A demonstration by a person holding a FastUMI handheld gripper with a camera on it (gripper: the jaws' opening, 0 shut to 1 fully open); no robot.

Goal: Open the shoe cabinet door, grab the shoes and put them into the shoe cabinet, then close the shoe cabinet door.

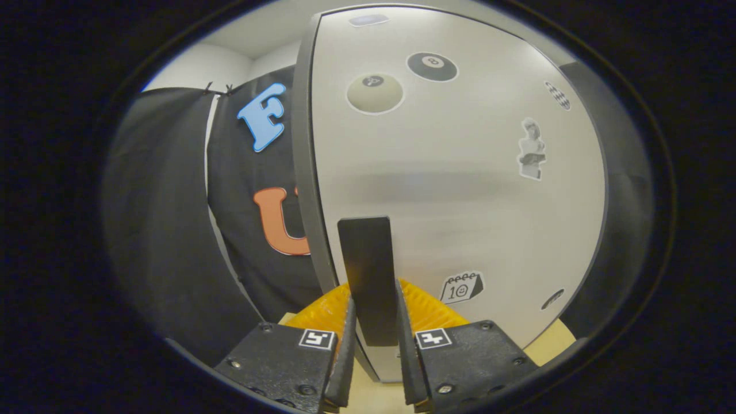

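Gripper view: hand-held gripper (372, 328) closed on the dark handle (368, 276) of the shoe cabinet door (460, 184), fingers squeezing both sides. Probably still the opening step. Shoes not yet inside; closing the door comes last.

surface: pale tabletop (555, 345) | on it: shoe cabinet (460, 190) standing upright, door facing the camera

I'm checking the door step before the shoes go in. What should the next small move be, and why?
Probably pull back gently along the door's swing, keeping the grip. The gripper has both fingers pressed on the dark handle of the cabinet door. Whether the door is shut or partly open cannot be told.
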